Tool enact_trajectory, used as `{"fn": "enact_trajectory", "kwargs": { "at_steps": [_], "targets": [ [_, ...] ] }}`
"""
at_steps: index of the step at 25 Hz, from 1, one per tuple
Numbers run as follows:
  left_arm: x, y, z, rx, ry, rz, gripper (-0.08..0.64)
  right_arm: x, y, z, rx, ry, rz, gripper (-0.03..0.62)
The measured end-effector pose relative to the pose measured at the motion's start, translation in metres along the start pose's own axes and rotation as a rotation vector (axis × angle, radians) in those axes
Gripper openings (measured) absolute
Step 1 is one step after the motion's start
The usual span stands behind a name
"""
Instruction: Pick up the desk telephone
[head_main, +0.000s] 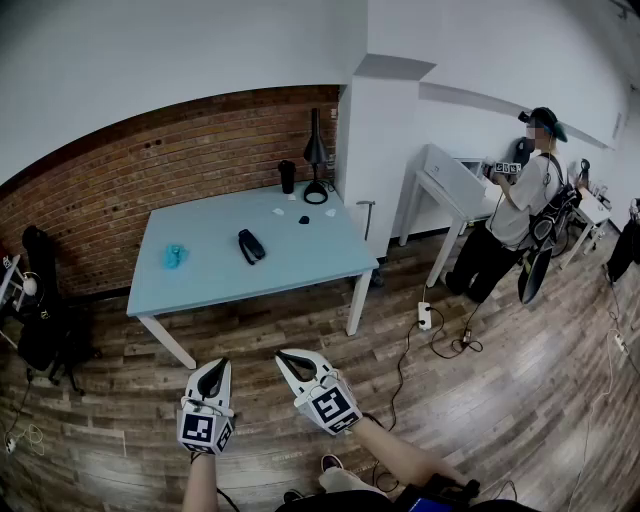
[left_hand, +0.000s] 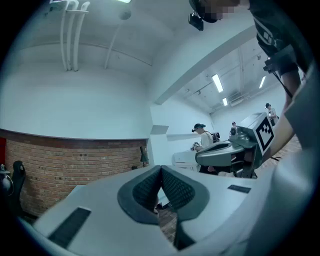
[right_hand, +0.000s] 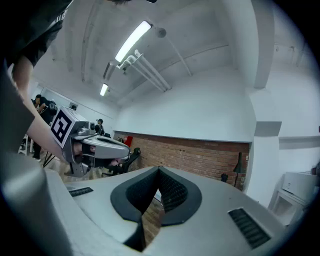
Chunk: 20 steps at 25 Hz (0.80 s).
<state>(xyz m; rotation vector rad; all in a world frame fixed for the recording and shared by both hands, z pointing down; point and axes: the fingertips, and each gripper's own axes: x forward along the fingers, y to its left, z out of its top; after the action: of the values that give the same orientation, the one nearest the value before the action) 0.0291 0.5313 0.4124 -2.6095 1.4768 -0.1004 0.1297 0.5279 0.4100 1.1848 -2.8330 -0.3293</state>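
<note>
The black desk telephone (head_main: 251, 246) lies near the middle of the light blue table (head_main: 300, 268), far ahead of both grippers. My left gripper (head_main: 212, 370) and right gripper (head_main: 288, 356) are held side by side low over the wooden floor, well short of the table's front edge. Both are shut with nothing between the jaws. In the left gripper view the left gripper (left_hand: 161, 170) has its pads meeting at the tip, and the right gripper (left_hand: 235, 150) shows beside it. The right gripper view shows the right gripper (right_hand: 159, 171) closed too, with the left gripper (right_hand: 100, 147) to its left.
On the table also stand a black cup (head_main: 287, 176), a black lamp (head_main: 316, 160), a teal object (head_main: 175, 256) and a small dark item (head_main: 304, 219). A person (head_main: 515, 210) stands at a white desk (head_main: 455, 185) on the right. A power strip (head_main: 424, 316) lies on the floor; black bags (head_main: 45, 320) sit at the left.
</note>
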Motion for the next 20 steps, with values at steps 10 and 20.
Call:
{"fn": "enact_trajectory", "kwargs": {
  "at_steps": [10,20],
  "targets": [
    [0.038,0.001,0.001,0.0,0.004,0.016,0.026,0.015,-0.035,-0.02,0.042,0.011,0.038,0.021],
    [0.081,0.0,-0.019,-0.047,0.04,0.049,0.026,0.026,-0.079,-0.048,0.08,0.033,0.056,0.021]
  ]
}}
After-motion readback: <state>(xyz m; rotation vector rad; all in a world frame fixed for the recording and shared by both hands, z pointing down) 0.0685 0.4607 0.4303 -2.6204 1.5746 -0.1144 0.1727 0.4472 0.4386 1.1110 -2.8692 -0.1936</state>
